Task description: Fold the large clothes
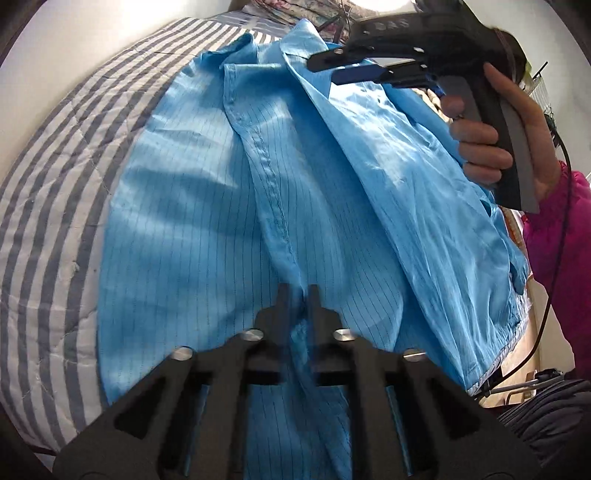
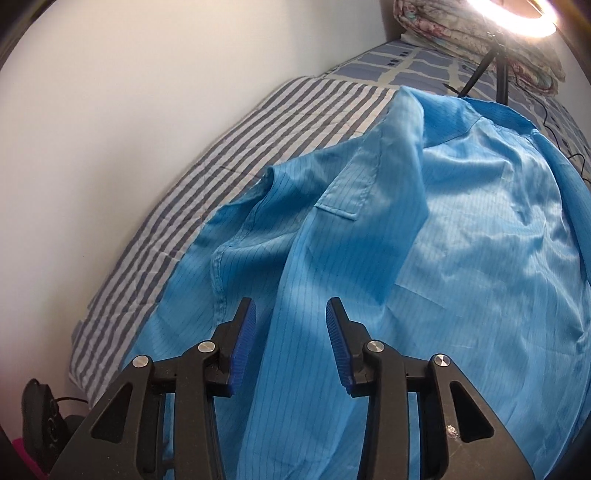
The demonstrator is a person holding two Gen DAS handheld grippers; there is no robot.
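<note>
Your left gripper (image 1: 298, 291) is clenched on a gathered pleat of the blue coat (image 1: 207, 221), its two black fingers pinching the front placket seam at the near hem. Your right gripper (image 2: 290, 314) is released: its jaws stand apart, the ribbed blue pads (image 2: 245, 332) face each other across a gap, and the cloth lies below them without being pressed. In the left wrist view that same right gripper (image 1: 332, 68) hovers over the far collar, held in your right hand (image 1: 495, 136) with a pink sleeve (image 1: 561, 251) behind it.

The coat is thin, smooth, slightly shiny fabric with fine dark pinstripes. It lies spread across the bed, front up, collar at the far end, hem nearest you. Its right side is folded over itself in a long creased flap; the left side lies flatter, with soft ripples.

Beneath it is a quilted bedspread (image 1: 55, 184) in grey and white stripes, bare along the coat's left edge up to a plain white wall (image 2: 110, 129). At the far end a floral quilt (image 2: 480, 33) is stacked, with a black tripod (image 2: 491, 70) under a glowing ring light (image 2: 524, 22)
</note>
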